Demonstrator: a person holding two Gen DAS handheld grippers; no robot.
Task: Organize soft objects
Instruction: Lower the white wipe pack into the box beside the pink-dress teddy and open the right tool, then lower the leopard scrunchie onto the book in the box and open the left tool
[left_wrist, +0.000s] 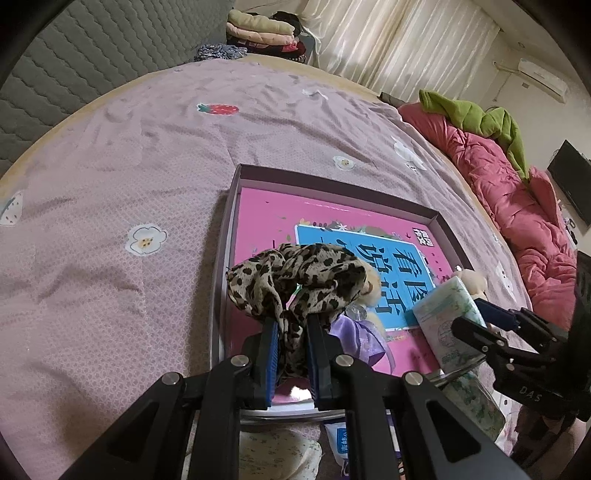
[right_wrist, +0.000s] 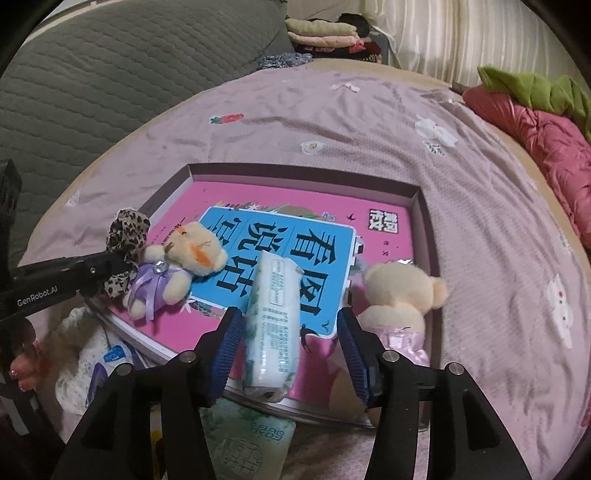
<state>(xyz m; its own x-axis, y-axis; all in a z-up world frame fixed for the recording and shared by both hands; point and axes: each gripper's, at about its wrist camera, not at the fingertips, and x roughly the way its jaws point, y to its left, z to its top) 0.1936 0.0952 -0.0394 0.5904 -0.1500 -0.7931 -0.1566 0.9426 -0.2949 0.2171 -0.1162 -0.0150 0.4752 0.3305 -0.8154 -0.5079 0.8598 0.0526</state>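
Over the shallow box (right_wrist: 424, 206), left gripper (left_wrist: 290, 325) pinches crumpled leopard-print scarf (left_wrist: 295, 280); right gripper (right_wrist: 291, 332) gapes around plastic-wrapped tissue pack (right_wrist: 275, 314).

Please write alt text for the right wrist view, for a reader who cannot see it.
The open right gripper straddles a white tissue pack lying in a shallow box on a bed. Two teddy bears flank it, and the left gripper holds a leopard-print cloth.

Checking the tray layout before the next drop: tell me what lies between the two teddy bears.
In the right wrist view, a white plastic-wrapped tissue pack lies between the purple-dressed plush bear and the pink-dressed plush bear, on the pink book.
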